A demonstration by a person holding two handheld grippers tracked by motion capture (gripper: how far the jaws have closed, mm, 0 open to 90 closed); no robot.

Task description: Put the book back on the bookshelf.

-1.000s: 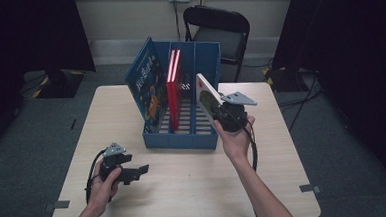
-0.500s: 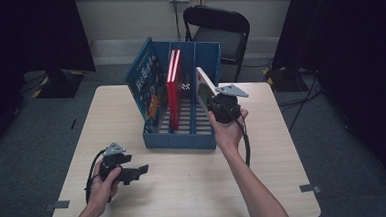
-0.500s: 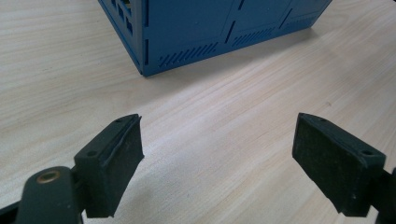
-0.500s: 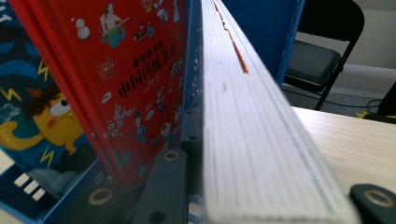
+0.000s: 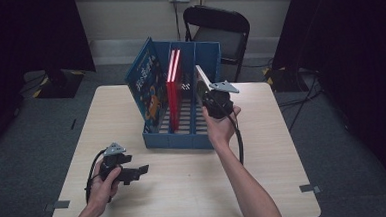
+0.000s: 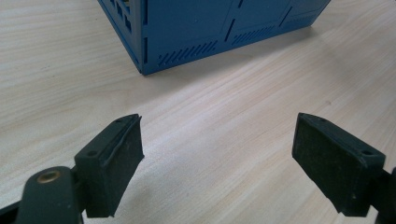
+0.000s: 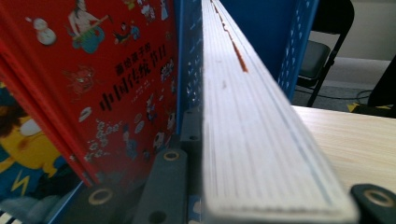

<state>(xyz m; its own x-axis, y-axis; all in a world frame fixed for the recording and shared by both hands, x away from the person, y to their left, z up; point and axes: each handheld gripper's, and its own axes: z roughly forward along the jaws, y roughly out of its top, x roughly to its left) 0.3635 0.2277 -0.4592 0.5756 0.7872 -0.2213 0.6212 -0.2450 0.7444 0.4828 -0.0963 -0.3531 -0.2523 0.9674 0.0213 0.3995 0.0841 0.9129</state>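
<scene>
A blue slotted book rack [image 5: 182, 136] stands on the wooden table [image 5: 195, 188]. A blue picture book [image 5: 147, 86] leans in its left part and a red book [image 5: 173, 84] stands in the middle. My right gripper [image 5: 206, 97] is shut on a white-edged book [image 5: 200, 78], held tilted over the rack's right compartment. In the right gripper view the book's page edge [image 7: 252, 116] runs between my jaws [image 7: 271, 207], beside the red book [image 7: 102, 84]. My left gripper [image 5: 138, 172] rests low at the front left, open and holding nothing [image 6: 219, 158], facing the rack's corner [image 6: 196, 32].
A black folding chair [image 5: 222, 27] stands behind the table. Dark curtains hang at both sides. Bare tabletop lies in front of the rack and to its right.
My right gripper has carried the white-edged book a little left and farther away, closer into the rack's right compartment. The left gripper has stayed put.
</scene>
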